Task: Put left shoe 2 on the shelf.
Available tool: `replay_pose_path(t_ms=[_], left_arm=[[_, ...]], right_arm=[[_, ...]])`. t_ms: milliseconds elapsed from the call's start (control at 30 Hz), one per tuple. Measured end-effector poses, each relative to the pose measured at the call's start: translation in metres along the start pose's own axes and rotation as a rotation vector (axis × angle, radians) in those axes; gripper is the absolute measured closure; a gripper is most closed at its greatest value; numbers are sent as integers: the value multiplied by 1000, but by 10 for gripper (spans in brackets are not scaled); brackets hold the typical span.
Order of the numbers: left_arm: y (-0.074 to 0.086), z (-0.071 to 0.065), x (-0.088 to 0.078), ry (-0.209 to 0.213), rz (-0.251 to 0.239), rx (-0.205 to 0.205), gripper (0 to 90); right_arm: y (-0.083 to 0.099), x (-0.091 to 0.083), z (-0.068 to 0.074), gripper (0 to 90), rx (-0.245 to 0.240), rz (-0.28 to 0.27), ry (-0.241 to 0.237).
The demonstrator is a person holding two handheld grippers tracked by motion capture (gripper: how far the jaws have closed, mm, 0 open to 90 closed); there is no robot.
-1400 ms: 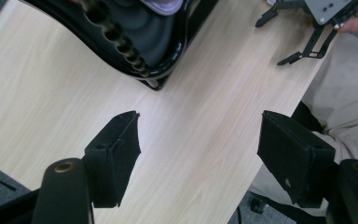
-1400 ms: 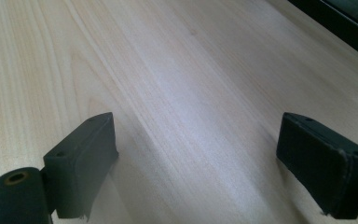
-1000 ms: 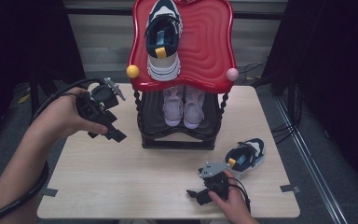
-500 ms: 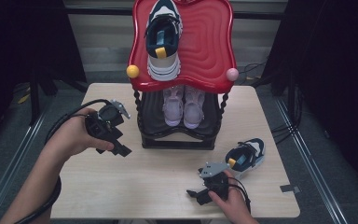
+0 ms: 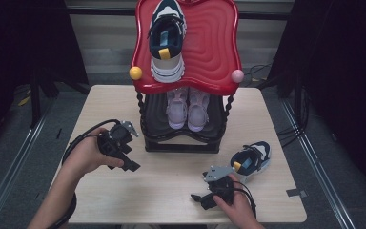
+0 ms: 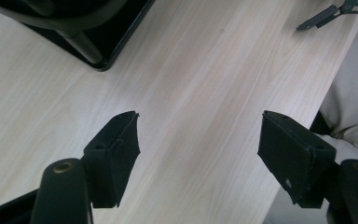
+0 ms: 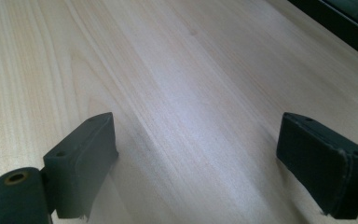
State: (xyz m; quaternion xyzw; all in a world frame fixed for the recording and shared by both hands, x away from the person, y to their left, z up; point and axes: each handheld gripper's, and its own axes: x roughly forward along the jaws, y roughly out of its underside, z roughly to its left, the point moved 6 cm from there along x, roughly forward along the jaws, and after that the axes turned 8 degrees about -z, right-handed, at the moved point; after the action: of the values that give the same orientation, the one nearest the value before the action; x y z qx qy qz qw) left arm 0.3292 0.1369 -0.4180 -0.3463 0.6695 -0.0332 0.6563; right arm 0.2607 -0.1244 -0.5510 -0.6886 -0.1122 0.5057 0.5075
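Right now both grippers are empty, and each one has its jaws spread wide over bare wood. The left gripper (image 5: 132, 165) hangs just off the front left corner of the rack (image 5: 181, 143), toward the left edge of the table (image 5: 276, 124), and its own view shows the rack's black base (image 6: 100, 46) near the jaws. The right gripper (image 5: 198, 198) rests low near the front edge of the table, and its jaws point away from the loose shoe (image 5: 251, 160), which lies on the table toward the right edge, near the front right corner of the rack. Its partner (image 5: 167, 40) already sits on the red top shelf, and a pink pair (image 5: 187, 107) fills the lower shelf. I think the next step is to take the loose shoe and put it beside its partner. Several things could go wrong. The right gripper must turn around first, and a quick swing may push the shoe off the right edge. A grip only on the soft collar may let the shoe tip and slip out. When it is lifted high, it may hit the shelf rim or knock the partner.
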Motion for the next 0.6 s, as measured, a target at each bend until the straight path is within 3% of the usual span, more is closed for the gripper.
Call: replay_pose_path(t_ms=[500,600], left_arm=[[29,-2,52,21,-44,-9,280],[33,-3,61,-11,-68,4,280]], right_arm=[[0,0,0,113,2,1,0],[0,0,0,113,5,2,1]])
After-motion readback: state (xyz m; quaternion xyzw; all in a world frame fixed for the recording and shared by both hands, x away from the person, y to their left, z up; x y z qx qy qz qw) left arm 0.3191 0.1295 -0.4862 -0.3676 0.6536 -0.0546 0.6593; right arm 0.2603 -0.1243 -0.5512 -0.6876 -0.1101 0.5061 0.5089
